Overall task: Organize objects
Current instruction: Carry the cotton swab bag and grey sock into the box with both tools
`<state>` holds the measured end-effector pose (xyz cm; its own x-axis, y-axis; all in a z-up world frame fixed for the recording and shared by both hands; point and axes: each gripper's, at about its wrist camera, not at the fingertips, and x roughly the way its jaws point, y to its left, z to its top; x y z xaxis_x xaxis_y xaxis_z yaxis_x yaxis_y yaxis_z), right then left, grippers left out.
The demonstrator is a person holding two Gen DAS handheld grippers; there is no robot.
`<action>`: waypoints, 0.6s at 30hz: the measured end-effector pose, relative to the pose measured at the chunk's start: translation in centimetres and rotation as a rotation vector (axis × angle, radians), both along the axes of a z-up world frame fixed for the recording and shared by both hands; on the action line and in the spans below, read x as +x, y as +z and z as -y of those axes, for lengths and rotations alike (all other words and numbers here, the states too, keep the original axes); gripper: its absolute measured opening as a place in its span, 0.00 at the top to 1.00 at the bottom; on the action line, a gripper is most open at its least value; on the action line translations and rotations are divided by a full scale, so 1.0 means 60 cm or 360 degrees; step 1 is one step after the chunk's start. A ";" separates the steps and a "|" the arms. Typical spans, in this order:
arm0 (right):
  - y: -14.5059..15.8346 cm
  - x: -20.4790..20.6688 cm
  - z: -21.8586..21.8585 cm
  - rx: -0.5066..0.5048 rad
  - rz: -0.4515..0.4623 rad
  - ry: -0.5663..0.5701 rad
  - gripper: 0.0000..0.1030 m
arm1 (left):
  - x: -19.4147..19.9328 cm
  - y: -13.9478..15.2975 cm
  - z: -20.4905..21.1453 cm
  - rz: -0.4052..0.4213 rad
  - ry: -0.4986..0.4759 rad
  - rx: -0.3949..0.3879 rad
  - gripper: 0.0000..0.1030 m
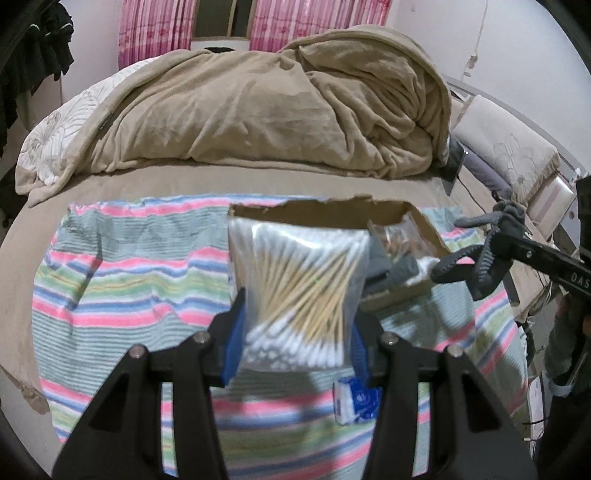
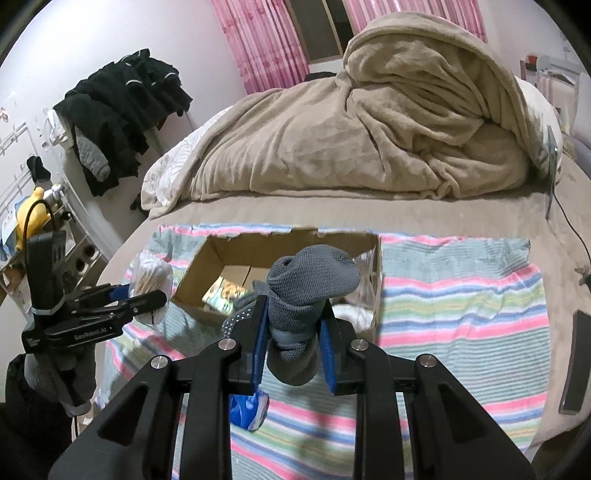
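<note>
At the far left of your right wrist view, dark clothes (image 2: 125, 110) hang on a rack by the wall, with a yellow plush toy (image 2: 31, 218) on a shelf below them. Your left gripper (image 1: 295, 317) comes next: its blue-padded fingers (image 1: 232, 343) are pinching a clear bag of cotton swabs (image 1: 299, 288), which is lifted off the bed and sits just at the left edge of the cardboard box (image 1: 325, 214). In the right wrist view the same bag (image 2: 153, 282) shows beside the box's left wall, apart from it.

The box (image 2: 288, 243) stands open on a striped towel (image 1: 122, 280) spread over the bed. Inside it you can see a small colourful packet (image 2: 231, 291) and a clear plastic bag (image 1: 399, 236); other contents are too blurred to name. On the towel just below your left gripper lies a small blue and white packet (image 1: 356, 400).

Your right gripper (image 2: 293, 343) has its fingers (image 2: 258, 343) closed onto a rolled grey sock (image 2: 306, 295), gripped around its lower part, with the open cuff end pointing up. The sock is raised above the near side of the box, over its right half. From the left wrist view that gripper (image 1: 476, 258) enters from the right with the sock hanging over the box's right corner.

Behind everything, a bunched tan blanket (image 1: 280, 107) fills the back of the bed (image 1: 155, 184), pink curtains (image 1: 162, 29) hang at the window, and a dark flat phone-like object (image 2: 574, 362) lies at the bed's right edge.
</note>
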<state>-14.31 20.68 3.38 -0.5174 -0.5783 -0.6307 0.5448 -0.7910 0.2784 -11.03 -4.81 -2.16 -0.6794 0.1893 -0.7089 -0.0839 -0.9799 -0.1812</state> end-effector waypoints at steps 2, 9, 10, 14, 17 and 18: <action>0.005 -0.010 0.003 -0.0003 -0.0013 -0.0002 0.74 | -0.012 0.000 0.000 -0.0008 0.0004 0.0007 0.53; 0.019 -0.038 0.030 -0.0033 -0.0052 0.0032 0.74 | -0.048 -0.004 -0.001 -0.0008 0.0002 0.0021 0.53; 0.020 -0.040 0.035 -0.0033 -0.0054 0.0040 0.74 | -0.051 -0.005 -0.001 -0.0008 0.0001 0.0022 0.53; 0.018 -0.051 0.061 -0.0031 -0.0052 0.0090 0.74 | -0.066 -0.009 -0.004 0.0002 -0.0004 0.0025 0.53; 0.009 -0.060 0.078 -0.0029 -0.0033 0.0123 0.74 | -0.077 -0.014 -0.006 0.0010 -0.0011 0.0029 0.53; 0.004 -0.065 0.085 -0.0030 -0.0019 0.0137 0.74 | -0.083 -0.017 -0.008 0.0015 -0.0014 0.0029 0.53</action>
